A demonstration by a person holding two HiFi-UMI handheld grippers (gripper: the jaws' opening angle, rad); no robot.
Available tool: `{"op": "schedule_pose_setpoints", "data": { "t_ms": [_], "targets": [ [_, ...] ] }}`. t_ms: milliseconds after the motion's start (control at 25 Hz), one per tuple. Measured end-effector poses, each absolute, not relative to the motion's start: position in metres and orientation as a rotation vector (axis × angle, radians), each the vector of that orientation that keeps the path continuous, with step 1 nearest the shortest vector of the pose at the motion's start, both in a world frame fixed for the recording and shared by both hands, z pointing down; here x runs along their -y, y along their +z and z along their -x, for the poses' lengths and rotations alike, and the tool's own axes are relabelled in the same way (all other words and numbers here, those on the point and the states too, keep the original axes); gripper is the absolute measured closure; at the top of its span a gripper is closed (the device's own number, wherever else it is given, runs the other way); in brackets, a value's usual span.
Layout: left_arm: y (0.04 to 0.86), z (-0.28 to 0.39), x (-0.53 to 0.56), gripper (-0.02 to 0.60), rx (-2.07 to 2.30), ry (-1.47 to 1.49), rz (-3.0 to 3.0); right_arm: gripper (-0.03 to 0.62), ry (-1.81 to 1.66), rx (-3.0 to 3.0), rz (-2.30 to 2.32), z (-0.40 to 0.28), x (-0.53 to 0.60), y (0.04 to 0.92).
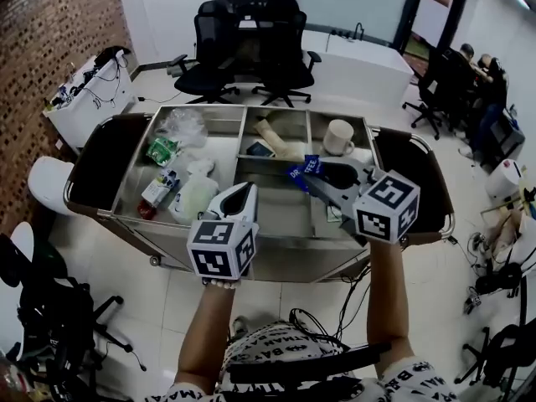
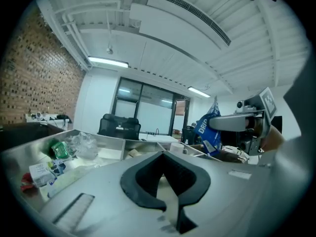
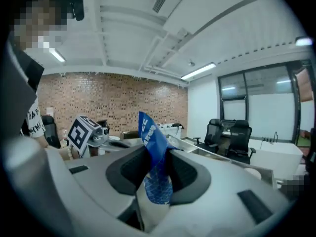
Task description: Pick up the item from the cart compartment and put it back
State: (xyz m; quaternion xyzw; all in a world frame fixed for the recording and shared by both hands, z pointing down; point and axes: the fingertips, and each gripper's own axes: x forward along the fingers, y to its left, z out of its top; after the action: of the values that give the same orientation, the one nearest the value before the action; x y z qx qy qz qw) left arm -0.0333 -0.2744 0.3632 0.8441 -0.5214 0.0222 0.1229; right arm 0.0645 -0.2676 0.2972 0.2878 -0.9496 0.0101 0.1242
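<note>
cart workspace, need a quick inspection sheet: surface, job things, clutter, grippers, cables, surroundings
surface: steel cart with open compartments and dark panels at both ends.
job's things: blue packet, held up above the cart's middle, not in a compartment.
clutter: white mug in the far right compartment; clear plastic bag, green packet and small boxes in the left one.
grippers: right gripper clamped on the blue packet; left gripper shut and empty, over the cart's front.
cables: black cables on the floor by the person's legs.
surroundings: office chairs behind the cart, brick wall at left, people seated at far right.
</note>
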Motion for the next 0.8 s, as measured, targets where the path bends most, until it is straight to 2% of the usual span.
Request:
{"op": "schedule_pose_setpoints", "data": {
  "t_ms": [320, 800],
  "targets": [
    [0.383, 0.019, 0.245, 0.580, 1.506, 0.034, -2.432, 0.474, 0.112, 2.863, -1.089, -0.121, 0.223, 0.301],
    [0.405, 0.008, 0.211, 0.580, 1.484, 0.028, -2.416, 0.474, 0.345, 2.913, -1.272, -0.147, 0.184, 0.356]
  ]
}}
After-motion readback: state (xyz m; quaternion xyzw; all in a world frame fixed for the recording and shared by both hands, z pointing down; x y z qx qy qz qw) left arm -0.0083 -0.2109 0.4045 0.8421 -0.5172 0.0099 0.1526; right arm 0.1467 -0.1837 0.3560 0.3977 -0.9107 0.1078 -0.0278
